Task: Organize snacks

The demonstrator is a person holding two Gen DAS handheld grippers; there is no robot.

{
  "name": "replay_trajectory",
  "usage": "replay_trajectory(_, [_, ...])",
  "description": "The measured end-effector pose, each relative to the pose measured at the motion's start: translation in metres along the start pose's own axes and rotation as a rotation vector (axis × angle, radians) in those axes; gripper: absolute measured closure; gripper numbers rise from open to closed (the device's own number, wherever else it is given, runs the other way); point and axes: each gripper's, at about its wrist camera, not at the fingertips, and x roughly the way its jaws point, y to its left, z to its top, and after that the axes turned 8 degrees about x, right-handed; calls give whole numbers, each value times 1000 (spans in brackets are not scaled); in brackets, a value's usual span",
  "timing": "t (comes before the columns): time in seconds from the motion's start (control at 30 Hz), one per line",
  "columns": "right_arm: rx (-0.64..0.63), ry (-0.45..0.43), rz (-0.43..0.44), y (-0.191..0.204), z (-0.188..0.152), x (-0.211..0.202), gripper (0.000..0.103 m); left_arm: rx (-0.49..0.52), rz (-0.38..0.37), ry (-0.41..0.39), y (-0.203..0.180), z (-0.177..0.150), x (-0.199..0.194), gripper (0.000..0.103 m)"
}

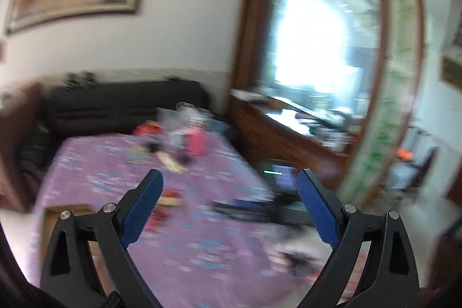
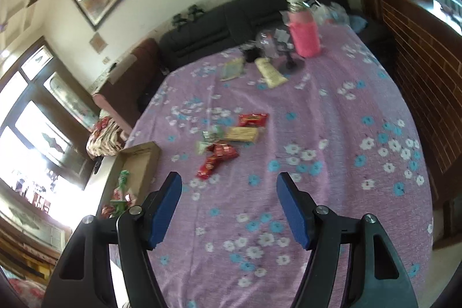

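Mostly mid-desk on the lilac flowered cloth (image 2: 332, 117) lie three red snack packets (image 2: 218, 159), one tan wafer pack (image 2: 242, 134) and one green-white wrapper (image 2: 209, 137), while left tool (image 1: 229, 194) and right tool (image 2: 229, 192) gape empty.

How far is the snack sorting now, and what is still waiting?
Done: some green and red packets lie in the brown cardboard box. In hand: nothing; left gripper and right gripper are open. Left: red snack packets and a beige bar on the purple floral tablecloth.
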Motion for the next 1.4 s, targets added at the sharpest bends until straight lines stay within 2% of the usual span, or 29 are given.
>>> replay_trajectory(0.07, [-26,-1,-11,12,-8,2,35,3,79,-10,20,-16,12,9])
replay_trajectory(0.13, [-55,8,-14,21,-13,7,35,-37,139,5,43,-35,28,9])
replay_trajectory(0.3, [-83,24,-30,25,-18,23,35,-179,225,123,99,-81,81,9])
replay_trajectory(0.43, [-48,59,-39,9,-19,41,35,-215,329,185,123,-111,117,9])
replay_trajectory(0.57, [-63,70,-103,-7,-19,72,33,-237,362,268,136,-145,159,9])
replay_trajectory(0.73, [-134,128,-227,-24,-31,142,33,-238,395,363,149,-186,214,9])
replay_trajectory(0.87, [-95,162,-263,-41,-35,185,33,-261,392,429,157,-213,243,9])
replay_trajectory(0.93, [-120,103,-280,-38,-33,189,32,-269,397,454,160,-221,253,9])
replay_trajectory(1.07, [-139,61,-342,-35,-28,201,31,-282,399,474,165,-230,267,9])
replay_trajectory(1.13, [-143,42,-365,-35,-27,203,26,-285,403,482,167,-233,273,9])
replay_trajectory(1.17, [-150,41,-372,-35,-26,206,19,-288,402,487,168,-235,277,9])
replay_trajectory(1.23, [-176,38,-390,-33,-27,209,13,-286,404,495,168,-237,281,9])
replay_trajectory(1.3, [-219,67,-417,-28,-30,216,0,-277,409,500,168,-239,285,9])
replay_trajectory(1.4, [-227,55,-418,-27,-34,216,0,-290,406,513,170,-244,289,9])
